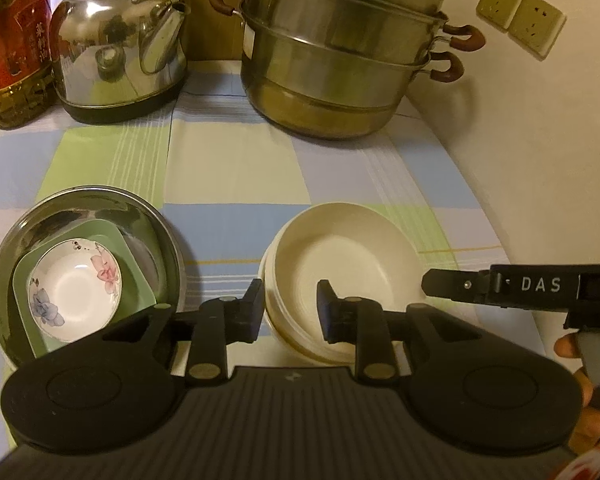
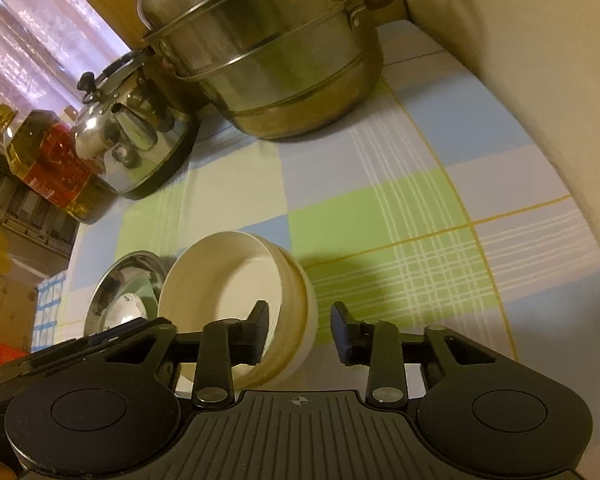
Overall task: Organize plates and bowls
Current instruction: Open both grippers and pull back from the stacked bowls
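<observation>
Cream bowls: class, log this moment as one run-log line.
cream bowls: stacked on tablecloth | left gripper: open, straddling near-left rim | right gripper: open, straddling right rim | steel basin: holds floral bowl

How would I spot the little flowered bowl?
Find the big steel basin on the checked tablecloth, left of the cream bowls. Inside it lies a green dish holding the flowered bowl, the only white one painted with pink and blue blossoms.

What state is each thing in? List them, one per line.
Cream bowls: nested, upright, rim between open jaws.
Steel basin: upright, holds green dish and floral bowl.
Kettle: lid on.
Steamer pot: stacked, lidded.
Left hand-held gripper: open.
Right hand-held gripper: open.
</observation>
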A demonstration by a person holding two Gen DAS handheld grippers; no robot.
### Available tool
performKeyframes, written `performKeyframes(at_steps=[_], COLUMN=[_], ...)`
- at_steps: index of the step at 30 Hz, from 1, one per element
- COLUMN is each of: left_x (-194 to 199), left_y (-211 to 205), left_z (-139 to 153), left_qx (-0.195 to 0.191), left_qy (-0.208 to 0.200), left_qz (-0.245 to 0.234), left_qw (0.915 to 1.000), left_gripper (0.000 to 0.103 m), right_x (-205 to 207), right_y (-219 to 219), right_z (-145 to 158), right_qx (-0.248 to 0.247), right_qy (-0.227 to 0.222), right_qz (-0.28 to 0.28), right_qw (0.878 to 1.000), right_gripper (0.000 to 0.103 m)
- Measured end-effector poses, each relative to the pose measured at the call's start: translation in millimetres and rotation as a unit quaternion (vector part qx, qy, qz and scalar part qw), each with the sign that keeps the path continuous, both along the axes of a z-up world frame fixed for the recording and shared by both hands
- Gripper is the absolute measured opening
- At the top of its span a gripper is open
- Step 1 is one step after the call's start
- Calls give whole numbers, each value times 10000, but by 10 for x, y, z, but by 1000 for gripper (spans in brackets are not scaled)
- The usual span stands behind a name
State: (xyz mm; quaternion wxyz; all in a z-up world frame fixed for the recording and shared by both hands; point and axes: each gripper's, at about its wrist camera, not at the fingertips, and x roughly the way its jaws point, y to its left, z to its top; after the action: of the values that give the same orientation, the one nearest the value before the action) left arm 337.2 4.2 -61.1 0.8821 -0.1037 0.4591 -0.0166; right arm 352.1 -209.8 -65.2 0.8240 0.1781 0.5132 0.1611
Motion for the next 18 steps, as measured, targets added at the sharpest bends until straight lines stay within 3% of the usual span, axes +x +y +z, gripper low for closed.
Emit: performKeyframes(at_steps=[8,18], left_x=[-341,-917], left_y=[-61,-100], left_z=[175,376], left_qx=[31,135], left_qy=[-211,-350], left_qz=[-93,-154], left_qw=[9997,9992], left_gripper=[24,25], right_x=[-252,-724], right_y=[-123,-279], right_z=[146,306], right_qx=[161,293], right_qy=[-182,-324], right_qz=[-40,29], right_qw=[9997,9990], right_gripper=[61,69])
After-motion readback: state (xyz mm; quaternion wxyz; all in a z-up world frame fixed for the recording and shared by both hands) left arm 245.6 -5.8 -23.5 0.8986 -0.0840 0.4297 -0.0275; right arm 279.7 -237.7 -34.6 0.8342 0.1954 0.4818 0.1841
